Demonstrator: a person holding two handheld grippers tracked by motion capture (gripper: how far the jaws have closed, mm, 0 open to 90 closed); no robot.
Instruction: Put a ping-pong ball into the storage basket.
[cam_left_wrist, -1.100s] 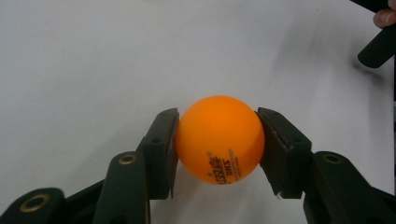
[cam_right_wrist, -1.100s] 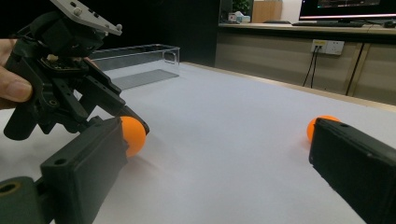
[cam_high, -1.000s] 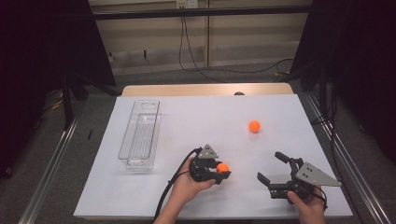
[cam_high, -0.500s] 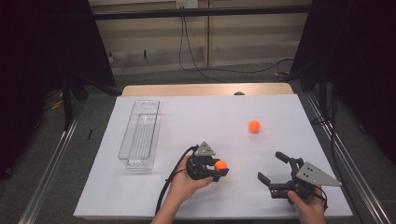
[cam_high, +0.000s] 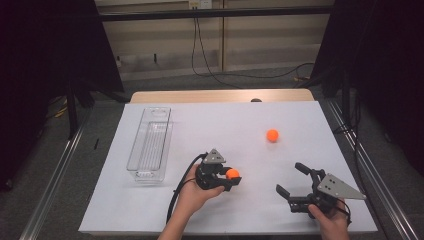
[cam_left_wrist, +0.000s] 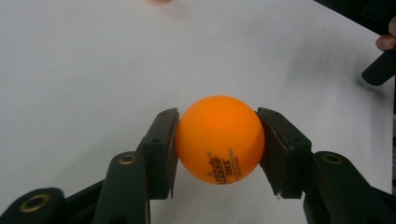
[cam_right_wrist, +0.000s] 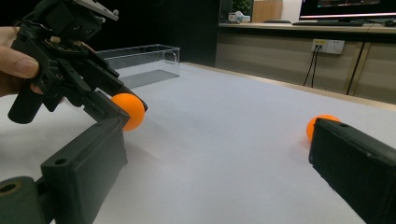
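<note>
A smooth, round orange ball (cam_left_wrist: 218, 139) with dark print is clamped between the matte black pads of the left hand-held gripper (cam_high: 231, 176), low over the white surface (cam_high: 225, 125). The right hand-held gripper (cam_high: 292, 180) is held wide at 5 o'clock, nothing between its jaws. A second orange ball (cam_high: 272, 135) lies toward 1 o'clock and a clear ribbed plastic tray (cam_high: 150, 145) at 9 o'clock.

Both grippers are showing matte black bodies. The left gripper (cam_high: 227, 178) is wearing a small grey three-cornered plate on top, with a black cable trailing from it. The right gripper (cam_high: 291, 181) is carrying a larger grey plate. The fingers (cam_left_wrist: 161, 154) are showing flat, blocky black pads, with brass-coloured screw rings sitting in the links behind.
</note>
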